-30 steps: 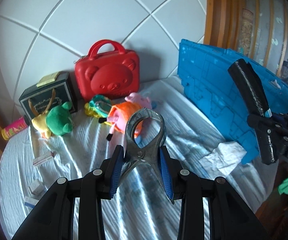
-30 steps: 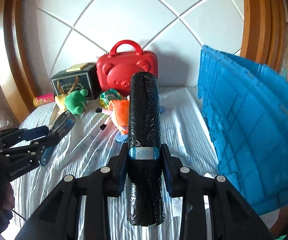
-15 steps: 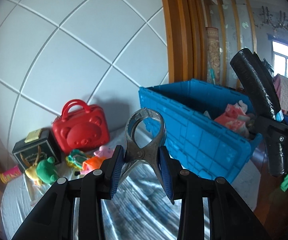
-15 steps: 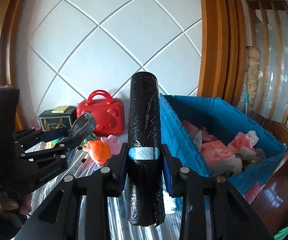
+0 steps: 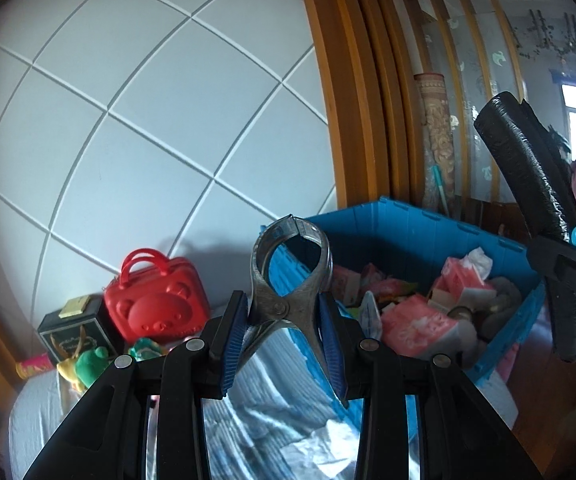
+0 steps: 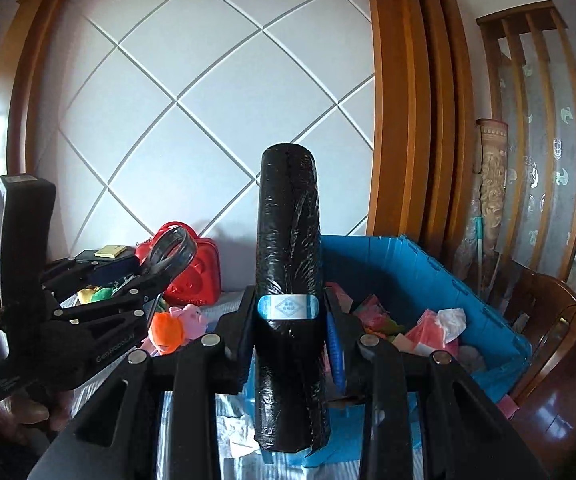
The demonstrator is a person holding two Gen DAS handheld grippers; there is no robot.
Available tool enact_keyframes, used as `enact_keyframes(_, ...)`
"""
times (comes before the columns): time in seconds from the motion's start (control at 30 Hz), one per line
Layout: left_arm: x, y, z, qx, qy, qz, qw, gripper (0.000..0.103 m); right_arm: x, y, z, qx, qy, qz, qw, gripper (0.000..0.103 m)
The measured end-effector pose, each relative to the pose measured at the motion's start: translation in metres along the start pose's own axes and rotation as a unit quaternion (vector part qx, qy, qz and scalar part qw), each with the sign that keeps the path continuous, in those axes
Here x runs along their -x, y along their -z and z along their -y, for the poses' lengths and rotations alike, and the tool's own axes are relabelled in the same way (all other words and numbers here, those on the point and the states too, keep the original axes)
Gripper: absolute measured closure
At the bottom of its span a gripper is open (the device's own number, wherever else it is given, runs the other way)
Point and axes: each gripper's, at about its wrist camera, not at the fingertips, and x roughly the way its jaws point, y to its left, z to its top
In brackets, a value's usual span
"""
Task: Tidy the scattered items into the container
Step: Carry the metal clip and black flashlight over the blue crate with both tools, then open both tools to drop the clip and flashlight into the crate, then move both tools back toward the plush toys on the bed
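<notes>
Clamping a black roll (image 6: pixel 288 280), the right hand-held gripper (image 6: pixel 288 320) hangs seemingly above the blue bin (image 6: pixel 428 264).

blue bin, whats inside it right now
Inside the blue bin lie pink tissue packs, crumpled white paper and other small mixed items. Its floor and anything beneath that pile is covered, so not visible.

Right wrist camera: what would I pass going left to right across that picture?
The other gripper's black handle → metal clamp held in the left gripper → red bear case → black roll held in the right gripper → blue bin.
</notes>
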Motion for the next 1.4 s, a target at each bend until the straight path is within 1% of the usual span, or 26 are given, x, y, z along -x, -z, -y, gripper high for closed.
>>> enact_keyframes(0.17,-0.013,-0.017,0.031,-0.002,-0.024,0.000,0.9997,0.068,-0.005,-0.004,0.044,-0.005,-0.011,-0.002,1.000,0.073)
enact_keyframes(0.27,-0.020,-0.024,0.045,-0.004,-0.027,-0.004,0.9996,0.068,-0.007,-0.003,0.063,-0.010,-0.013,-0.006,1.000,0.073)
enact_keyframes(0.47,-0.044,-0.035,0.073,-0.012,-0.015,-0.022,0.9996,0.067,-0.017,0.004,0.093,-0.026,-0.003,-0.026,0.999,0.073)
enact_keyframes(0.63,-0.068,-0.048,0.094,-0.022,-0.007,-0.036,0.9991,0.067,-0.042,0.002,0.117,-0.038,-0.002,-0.043,0.998,0.073)
enact_keyframes(0.7,-0.079,-0.056,0.101,-0.025,-0.009,-0.040,0.9988,0.067,-0.057,0.000,0.124,-0.041,-0.003,-0.050,0.998,0.073)
enact_keyframes(0.73,-0.084,-0.060,0.105,-0.027,-0.011,-0.042,0.9987,0.065,-0.065,-0.001,0.127,-0.043,-0.003,-0.053,0.998,0.073)
enact_keyframes(0.8,-0.093,-0.070,0.112,-0.031,-0.005,-0.050,0.9983,0.047,-0.082,-0.004,0.134,-0.046,0.002,-0.058,0.997,0.073)
enact_keyframes(0.83,-0.098,-0.074,0.116,-0.033,-0.003,-0.053,0.9980,0.028,-0.091,-0.006,0.138,-0.048,0.006,-0.059,0.997,0.073)
enact_keyframes(0.87,-0.100,-0.079,0.119,-0.036,-0.010,-0.049,0.9981,0.019,-0.100,-0.009,0.142,-0.051,0.011,-0.060,0.997,0.073)
enact_keyframes(0.93,-0.104,-0.086,0.124,-0.037,-0.020,-0.045,0.9981,0.019,-0.115,-0.015,0.152,-0.067,0.014,-0.062,0.996,0.071)
enact_keyframes(1.0,-0.106,-0.090,0.124,-0.032,-0.017,-0.046,0.9983,0.019,-0.127,-0.021,0.161,-0.081,0.017,-0.062,0.995,0.068)
enact_keyframes(1.03,-0.106,-0.090,0.123,-0.030,-0.019,-0.046,0.9983,0.019,-0.129,-0.024,0.164,-0.084,0.021,-0.061,0.994,0.063)
enact_keyframes(1.07,-0.107,-0.090,0.122,-0.028,-0.021,-0.047,0.9983,0.019,-0.128,-0.027,0.166,-0.086,0.022,-0.056,0.995,0.059)
enact_keyframes(1.2,-0.110,-0.086,0.114,-0.024,-0.030,-0.055,0.9978,0.018,-0.119,-0.033,0.167,-0.087,0.019,-0.035,0.995,0.057)
enact_keyframes(1.27,-0.110,-0.084,0.109,-0.019,-0.030,-0.060,0.9976,0.018,-0.114,-0.032,0.163,-0.086,0.012,-0.031,0.996,0.052)
enact_keyframes(1.4,-0.105,-0.078,0.099,-0.015,-0.035,-0.063,0.9973,0.018,-0.105,-0.030,0.155,-0.086,-0.001,-0.022,0.996,0.047)
